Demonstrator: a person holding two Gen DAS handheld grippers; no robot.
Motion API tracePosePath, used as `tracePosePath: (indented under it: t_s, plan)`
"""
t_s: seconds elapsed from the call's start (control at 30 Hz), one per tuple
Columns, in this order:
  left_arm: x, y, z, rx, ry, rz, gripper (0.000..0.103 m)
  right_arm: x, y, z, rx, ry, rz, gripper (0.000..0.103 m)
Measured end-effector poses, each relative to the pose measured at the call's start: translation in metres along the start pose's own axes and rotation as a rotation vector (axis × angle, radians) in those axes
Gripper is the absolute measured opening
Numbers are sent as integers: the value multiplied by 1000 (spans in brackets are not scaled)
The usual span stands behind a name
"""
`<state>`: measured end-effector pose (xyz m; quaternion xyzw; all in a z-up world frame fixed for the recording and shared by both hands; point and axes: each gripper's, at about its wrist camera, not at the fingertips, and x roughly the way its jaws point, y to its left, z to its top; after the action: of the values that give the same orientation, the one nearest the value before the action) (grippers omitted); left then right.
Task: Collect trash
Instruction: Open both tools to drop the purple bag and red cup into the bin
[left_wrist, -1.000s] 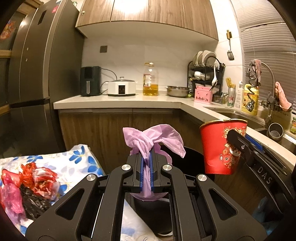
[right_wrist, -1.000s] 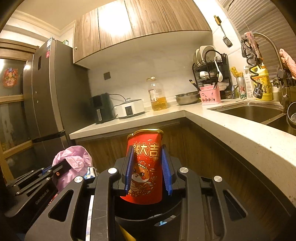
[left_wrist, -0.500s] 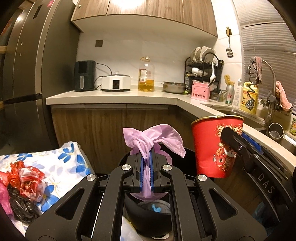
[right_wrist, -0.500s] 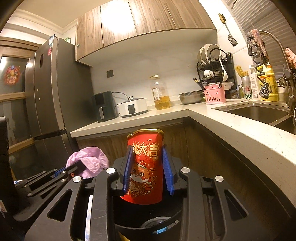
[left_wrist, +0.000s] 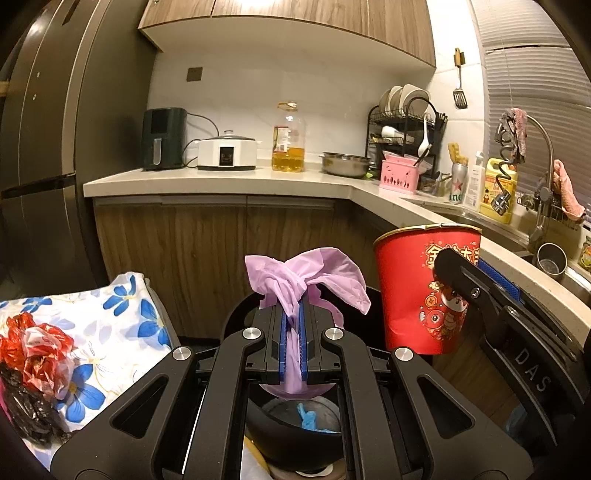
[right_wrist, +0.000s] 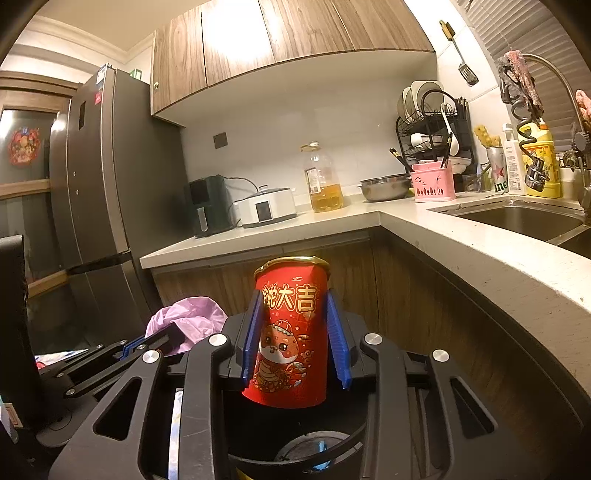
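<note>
My left gripper (left_wrist: 292, 332) is shut on a knotted pink plastic bag (left_wrist: 306, 280) and holds it over the black trash bin (left_wrist: 236, 317). My right gripper (right_wrist: 293, 332) is shut on a red paper cup (right_wrist: 290, 332) with a gold rim, held upright over the same bin (right_wrist: 354, 439). The cup also shows in the left wrist view (left_wrist: 424, 291), to the right of the bag. The bag shows in the right wrist view (right_wrist: 192, 319), at the left. Blue scrap (left_wrist: 310, 417) lies inside the bin.
A floral cloth (left_wrist: 110, 325) at the left carries crumpled red plastic (left_wrist: 40, 350) and black plastic (left_wrist: 26, 410). The wooden cabinet front (left_wrist: 207, 243) and counter edge (right_wrist: 498, 273) stand close behind and right. A fridge (left_wrist: 44, 147) stands at the left.
Both grippers have moved forward over the bin with their loads still held. The bin's inside has come into view, and the floral cloth has slid left.
</note>
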<state>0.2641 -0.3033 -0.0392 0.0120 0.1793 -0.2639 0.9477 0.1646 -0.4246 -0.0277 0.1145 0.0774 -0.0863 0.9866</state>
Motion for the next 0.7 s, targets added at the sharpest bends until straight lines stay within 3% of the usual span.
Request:
tracePosePath:
  t_s: [0.5, 0.6, 0.7]
  plan:
    - [16, 4, -6, -12, 42, -19, 7, 14, -6, -4, 20, 22, 3, 38]
    - [18, 5, -8, -9, 52, -15, 15, 16, -5, -5, 19, 23, 5, 39]
    - [17, 8, -9, -17, 47, -13, 35, 18, -5, -7, 22, 27, 5, 43]
